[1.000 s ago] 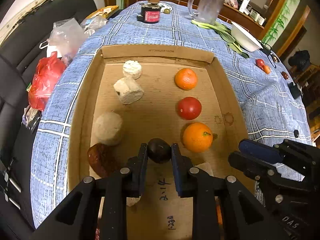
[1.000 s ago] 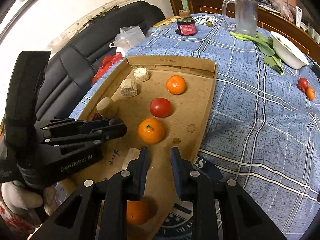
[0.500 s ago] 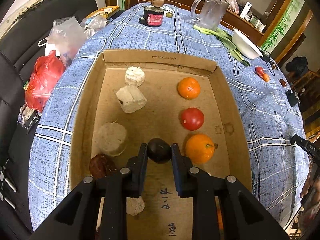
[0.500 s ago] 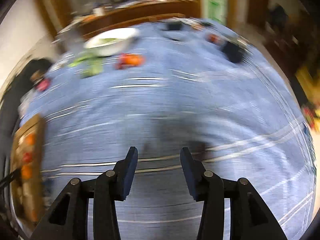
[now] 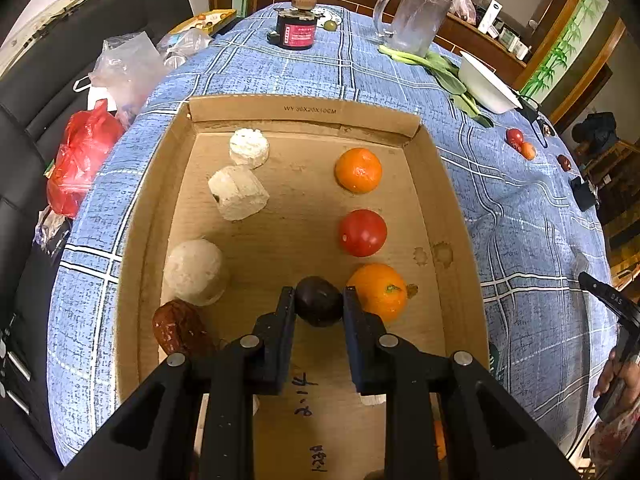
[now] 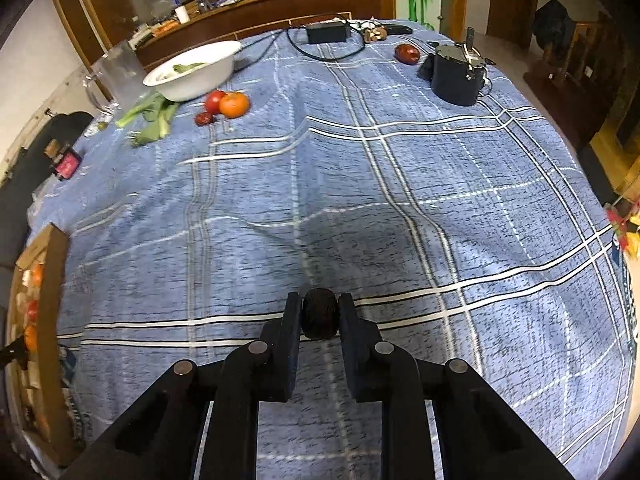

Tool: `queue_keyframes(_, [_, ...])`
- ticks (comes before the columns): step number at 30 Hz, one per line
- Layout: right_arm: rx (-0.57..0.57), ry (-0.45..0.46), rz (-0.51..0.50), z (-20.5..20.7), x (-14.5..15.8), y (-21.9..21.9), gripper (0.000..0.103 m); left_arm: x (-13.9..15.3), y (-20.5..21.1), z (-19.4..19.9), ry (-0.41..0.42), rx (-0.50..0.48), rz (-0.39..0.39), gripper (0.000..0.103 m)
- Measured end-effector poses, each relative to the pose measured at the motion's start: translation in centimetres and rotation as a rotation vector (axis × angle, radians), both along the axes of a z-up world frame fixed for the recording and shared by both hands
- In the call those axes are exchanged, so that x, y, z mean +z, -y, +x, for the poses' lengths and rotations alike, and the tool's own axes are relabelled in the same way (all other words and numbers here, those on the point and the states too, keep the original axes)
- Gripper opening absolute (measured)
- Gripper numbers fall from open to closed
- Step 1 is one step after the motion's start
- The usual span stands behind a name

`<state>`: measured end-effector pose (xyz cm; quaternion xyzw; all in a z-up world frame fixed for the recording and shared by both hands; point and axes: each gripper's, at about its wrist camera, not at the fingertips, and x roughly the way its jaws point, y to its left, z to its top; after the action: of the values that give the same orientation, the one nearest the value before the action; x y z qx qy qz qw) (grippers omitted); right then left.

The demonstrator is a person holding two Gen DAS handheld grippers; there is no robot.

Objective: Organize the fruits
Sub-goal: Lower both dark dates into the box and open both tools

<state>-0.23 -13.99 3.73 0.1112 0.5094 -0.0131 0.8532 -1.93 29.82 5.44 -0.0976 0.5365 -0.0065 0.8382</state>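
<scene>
My left gripper (image 5: pixel 319 304) is shut on a dark purple fruit (image 5: pixel 319 307), held over the near half of the cardboard box (image 5: pixel 304 114). In the box's right column lie an orange (image 5: pixel 358 170), a red tomato (image 5: pixel 362 232) and a second orange (image 5: pixel 378 291). The left column holds pale chunks (image 5: pixel 239 192) and a brown date (image 5: pixel 178 330). My right gripper (image 6: pixel 319 314) is shut on a small dark wrinkled fruit (image 6: pixel 319 314) just above the blue checked tablecloth (image 6: pixel 360 184), well right of the box edge (image 6: pixel 50 280).
On the cloth beyond the right gripper lie a tomato (image 6: pixel 214 100), an orange (image 6: pixel 234 105), a small red fruit (image 6: pixel 203 119), greens (image 6: pixel 154 118), a white bowl (image 6: pixel 192 70), a dark pot (image 6: pixel 458 76) and a red fruit (image 6: pixel 407 53). A glass jug (image 5: pixel 414 18) and a black jar (image 5: pixel 298 28) stand beyond the box.
My right gripper swung away from the box to the open cloth, opened on the way, and now grips a small dark fruit. The left gripper stayed over the box with its fruit.
</scene>
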Motion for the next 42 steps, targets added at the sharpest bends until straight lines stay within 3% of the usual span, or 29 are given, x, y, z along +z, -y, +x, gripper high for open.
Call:
queue_keyframes(7, [0.114, 0.044, 0.175, 0.5, 2.9, -4.7, 0.019, -0.1, -0.6, -0.1, 0.001, 0.013, 0.002, 0.022])
queue_keyframes(17, [0.505, 0.003, 0.379, 1.5, 4.2, -23.7, 0.021, -0.9, -1.5, 0.3, -0.016, 0.020, 0.010, 0.022])
queue_keyframes(21, [0.604, 0.001, 0.316, 1.2, 3.8, -28.5, 0.021, -1.2, -2.4, 0.7, -0.018, 0.030, -0.017, 0.023])
queue_keyframes(26, [0.659, 0.001, 0.207, 0.2, 2.5, -31.4, 0.021, -1.2, -2.8, 0.8, -0.014, 0.029, -0.025, 0.023])
queue_keyframes(31, [0.654, -0.006, 0.130, 0.3, 1.5, -32.0, 0.021, -1.0, -3.6, 0.6, -0.009, 0.053, -0.068, 0.029])
queue_keyframes(36, [0.629, -0.019, 0.084, 0.0, 0.7, -31.2, 0.021, 0.5, -4.0, -0.3, 0.043, 0.074, -0.109, 0.050])
queue_keyframes(40, [0.634, -0.010, 0.047, -0.1, 0.7, -31.5, 0.023, 1.0, -4.0, -1.0, 0.064, 0.086, -0.131, 0.051])
queue_keyframes(42, [0.644, 0.000, 0.041, -0.4, 1.2, -31.5, 0.030, 1.1, -4.0, -1.2, 0.069, 0.097, -0.133, 0.051])
